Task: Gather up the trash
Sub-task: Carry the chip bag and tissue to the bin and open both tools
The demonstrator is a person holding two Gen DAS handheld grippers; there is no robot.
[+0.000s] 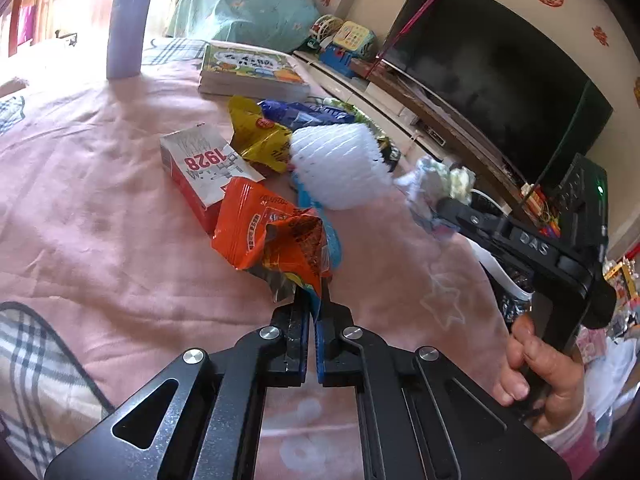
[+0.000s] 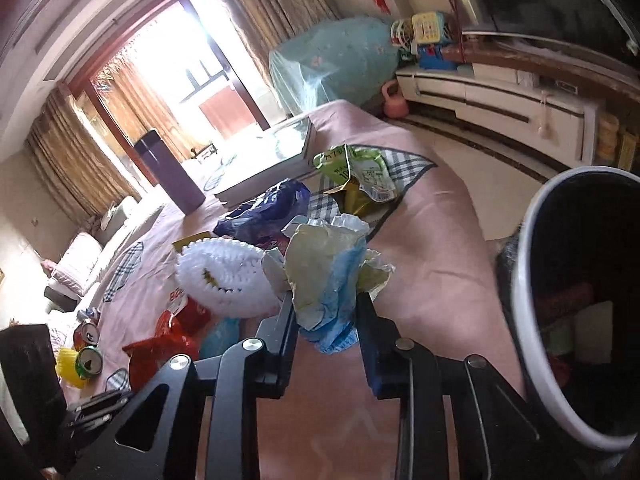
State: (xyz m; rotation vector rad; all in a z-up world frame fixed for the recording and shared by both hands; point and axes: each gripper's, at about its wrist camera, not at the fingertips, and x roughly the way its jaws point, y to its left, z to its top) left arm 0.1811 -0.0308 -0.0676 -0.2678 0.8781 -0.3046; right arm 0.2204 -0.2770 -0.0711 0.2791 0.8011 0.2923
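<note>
Black metal linkages fill the foreground of both wrist views. Left tool (image 1: 313, 300) has its jaws pinched together on the crinkled foil edge of an orange snack wrapper (image 1: 272, 236), which lies on the pink bedspread (image 1: 100, 220). Right tool (image 2: 326, 300) grips a crumpled wad of white, pale yellow and blue paper (image 2: 328, 276) between its fingers, held just above the bedspread and near the trash bin (image 2: 532, 280), a round black container with a white rim. Inside the bin some red and pale items show dimly; what they are cannot be told.

More trash sits on the bed: one white foam fruit net (image 1: 340, 164) with a ribbed mesh texture, one yellow foil wrapper (image 1: 260, 136), one dark blue wrapper (image 1: 300, 114), one green pouch (image 2: 360, 168), and one red-and-white carton (image 1: 196, 172) printed 1928. Two dented drink cans (image 2: 89, 344) lie beside a yellow object at the bed's far side. One purple tumbler (image 1: 130, 20) stands upright near a stack of books (image 1: 252, 72).
</note>
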